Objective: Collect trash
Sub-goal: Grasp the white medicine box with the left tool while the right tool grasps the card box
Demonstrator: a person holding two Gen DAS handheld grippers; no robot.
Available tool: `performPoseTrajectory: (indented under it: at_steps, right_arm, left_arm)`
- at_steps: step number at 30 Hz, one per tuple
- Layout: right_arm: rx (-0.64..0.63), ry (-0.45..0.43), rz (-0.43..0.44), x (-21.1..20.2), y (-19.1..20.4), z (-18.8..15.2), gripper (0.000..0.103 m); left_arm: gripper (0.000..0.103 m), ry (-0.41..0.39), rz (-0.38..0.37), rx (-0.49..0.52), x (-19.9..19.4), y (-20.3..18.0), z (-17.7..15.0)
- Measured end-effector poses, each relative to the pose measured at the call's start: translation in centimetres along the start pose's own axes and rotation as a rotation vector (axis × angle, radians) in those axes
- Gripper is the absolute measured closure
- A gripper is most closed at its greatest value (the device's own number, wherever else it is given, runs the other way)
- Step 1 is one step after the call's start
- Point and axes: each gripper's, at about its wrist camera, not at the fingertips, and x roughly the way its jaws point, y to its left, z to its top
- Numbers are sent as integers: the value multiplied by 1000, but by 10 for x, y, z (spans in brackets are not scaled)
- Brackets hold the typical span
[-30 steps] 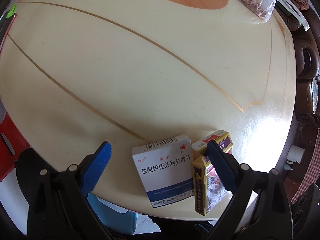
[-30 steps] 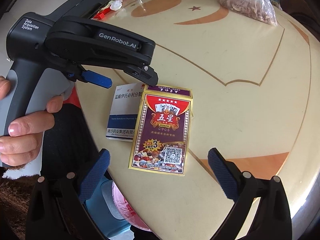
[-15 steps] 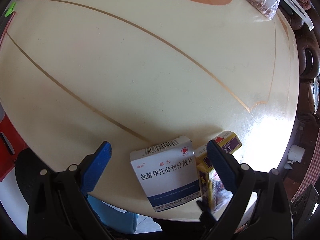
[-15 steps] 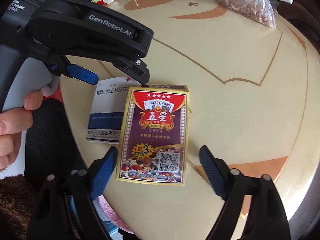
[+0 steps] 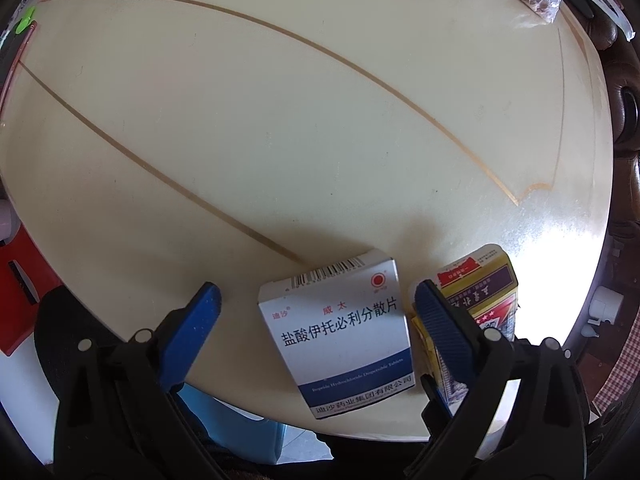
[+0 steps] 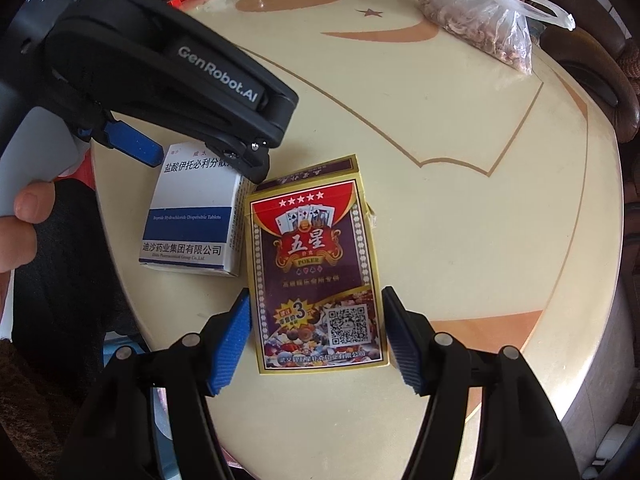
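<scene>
At the near edge of a round cream counter, trash collection looks barely begun: both boxes still lie on the surface and no bin can be made out. On the left, the left gripper hangs over the white-and-blue tablet box, jaws spread wide with the box lying between them, untouched on its left side; contact on the right side cannot be told. Just beside it, the right gripper has its blue jaws drawn in against the long edges of the poker card box, apparently pinching it, though it has not left the counter. The two boxes sit almost touching, so the grippers crowd each other. Well apart, at the far right rim, a clear plastic bag of nuts sits out of the way.
</scene>
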Motion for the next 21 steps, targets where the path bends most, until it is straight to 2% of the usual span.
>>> performPoseTrajectory:
  at_steps: [2,6,12,15,21]
  right_arm:
    - [-18,-2,-34,3,4,-4,41]
    - [-14,-3,-37,3,12,-6,41]
    - [9,25,-40,3,11,-4,40]
    - [33,33,-47,4,12,-4,42]
    - [80,33,-70,6,12,-3,45]
  left_arm:
    - [8,-1,15,9,1,-2,-2]
    - [9,-7,40,27,0,-8,-3]
    - [21,-14,112,110,1,-17,-10]
    - [31,-13,98,116,-3,-15,-11]
    - [31,-7,73,158,-2,-11,-16]
